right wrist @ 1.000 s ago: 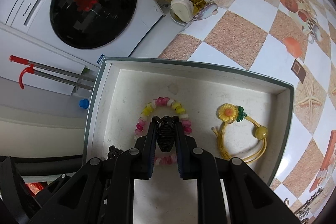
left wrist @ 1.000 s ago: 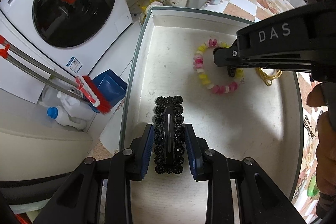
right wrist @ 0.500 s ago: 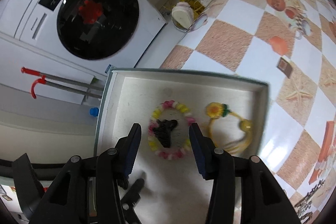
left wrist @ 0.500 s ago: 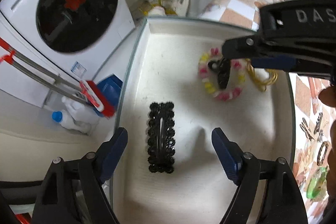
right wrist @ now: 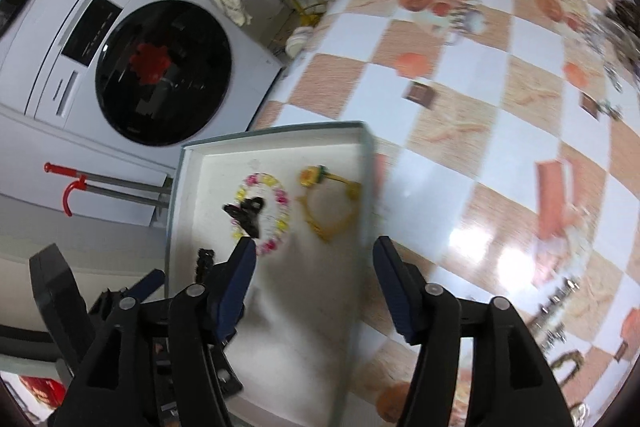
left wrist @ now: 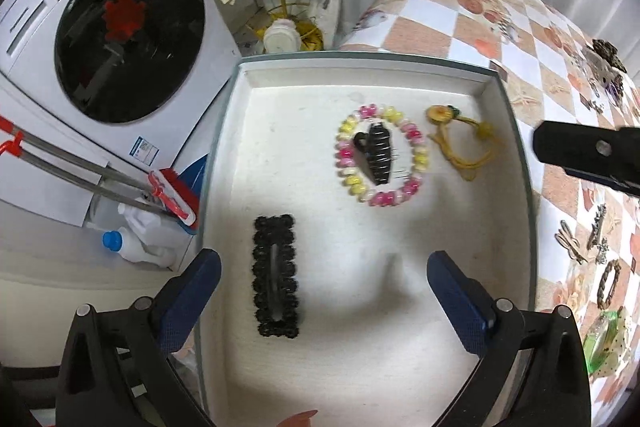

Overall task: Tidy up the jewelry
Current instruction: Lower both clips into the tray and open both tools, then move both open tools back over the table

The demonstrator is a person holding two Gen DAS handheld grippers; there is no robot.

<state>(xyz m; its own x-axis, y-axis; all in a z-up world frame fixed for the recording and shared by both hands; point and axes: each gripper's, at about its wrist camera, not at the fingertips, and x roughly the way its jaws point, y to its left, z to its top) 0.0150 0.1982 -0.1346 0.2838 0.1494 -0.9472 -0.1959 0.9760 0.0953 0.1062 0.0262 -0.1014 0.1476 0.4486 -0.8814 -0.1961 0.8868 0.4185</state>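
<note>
On the checkered table [right wrist: 440, 163], the white tray [left wrist: 516, 131] holds four pieces. Both grippers, left [left wrist: 324, 291] and right [right wrist: 314, 283], have just opened wide and empty: black lace clip [left wrist: 276, 273] at seven o'clock, claw clip [left wrist: 374, 153] seemingly inside the bead bracelet [left wrist: 416, 143] at one. More pieces wait outside.

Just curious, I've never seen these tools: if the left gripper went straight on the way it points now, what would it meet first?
Most likely the bare white floor of the tray, between its open fingers. The left gripper points steeply down, with the black lace hair clip just left of its line. Depth is hard to judge.

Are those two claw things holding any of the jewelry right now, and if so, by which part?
Nothing is held. The left gripper and right gripper have both just been opening, and their jaws are empty. The black lace clip and black claw clip lie in the tray.
</note>
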